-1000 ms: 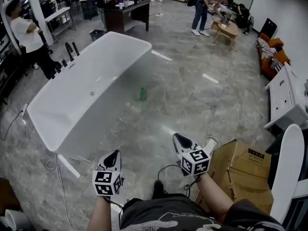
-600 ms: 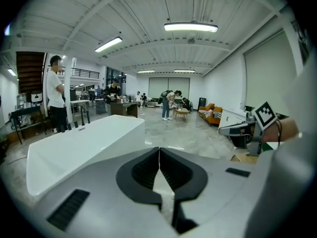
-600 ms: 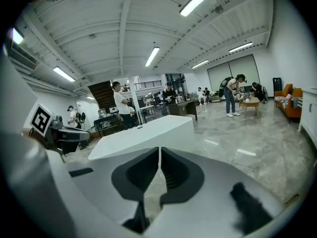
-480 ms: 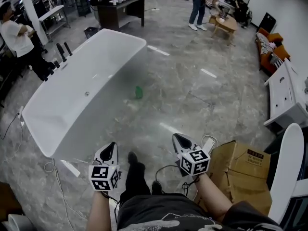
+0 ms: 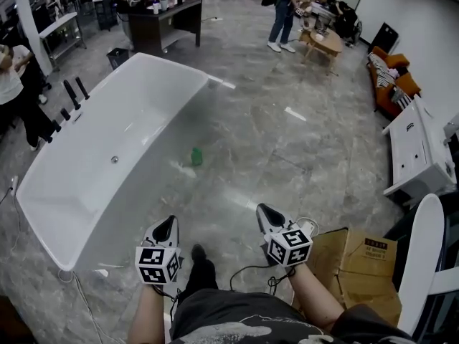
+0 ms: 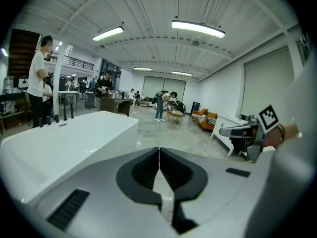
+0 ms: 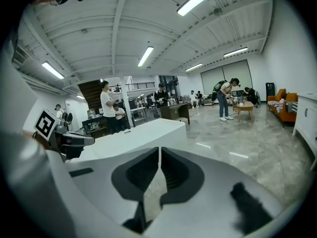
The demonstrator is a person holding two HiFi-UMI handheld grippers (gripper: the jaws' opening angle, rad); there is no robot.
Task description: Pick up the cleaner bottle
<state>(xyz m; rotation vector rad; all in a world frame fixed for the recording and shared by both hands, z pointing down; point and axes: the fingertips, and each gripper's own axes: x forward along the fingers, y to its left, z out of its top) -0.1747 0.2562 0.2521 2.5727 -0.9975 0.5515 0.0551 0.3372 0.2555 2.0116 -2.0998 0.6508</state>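
Ahead on the grey floor (image 5: 301, 156) stands the green cleaner bottle (image 5: 196, 156), just beside the long outer wall of the white bathtub (image 5: 107, 127) and well apart from both tools. It looks upright, though it is too small here to be sure of its long axis. The left gripper (image 5: 166, 224) has its jaws pressed together on nothing, and so does the right gripper (image 5: 264, 210). The bottle lies forward between the two lines they point along, closer to the left one, so that hand seems the nearer
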